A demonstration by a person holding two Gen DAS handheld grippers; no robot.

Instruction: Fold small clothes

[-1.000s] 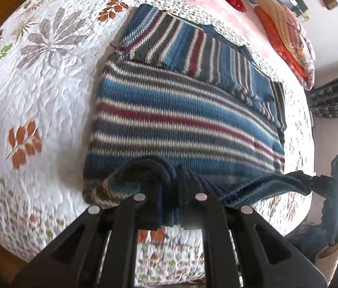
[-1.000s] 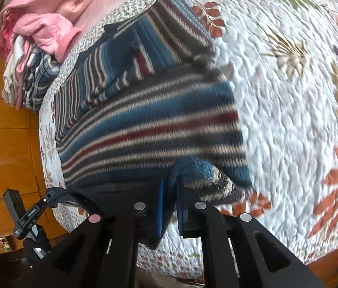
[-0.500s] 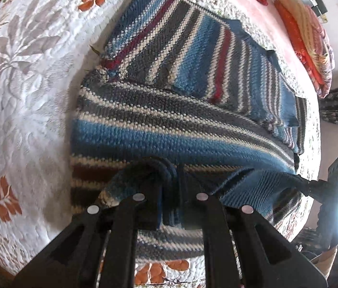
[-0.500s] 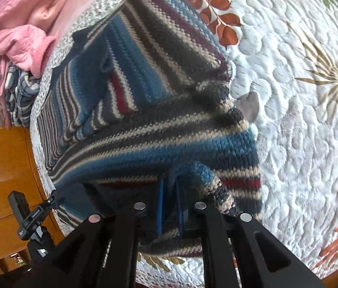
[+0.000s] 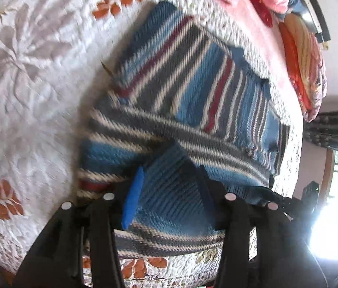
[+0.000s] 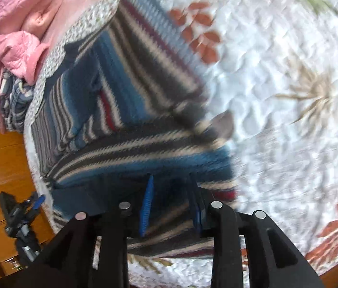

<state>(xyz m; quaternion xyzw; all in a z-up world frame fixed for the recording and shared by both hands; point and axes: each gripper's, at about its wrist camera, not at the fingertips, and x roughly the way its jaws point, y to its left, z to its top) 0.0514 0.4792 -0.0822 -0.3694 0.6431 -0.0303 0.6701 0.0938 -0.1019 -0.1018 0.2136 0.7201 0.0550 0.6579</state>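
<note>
The striped knitted sweater (image 5: 183, 110) lies on the bed, over a white quilt (image 5: 32, 100) with leaf prints, and its near hem is folded up over its body. The left gripper (image 5: 169, 192) stands wide open just above the folded blue part and holds nothing. The right gripper (image 6: 171, 199) is also open over the sweater's near edge. Pink clothes (image 6: 18, 31) are piled at the far side of the bed.
</note>
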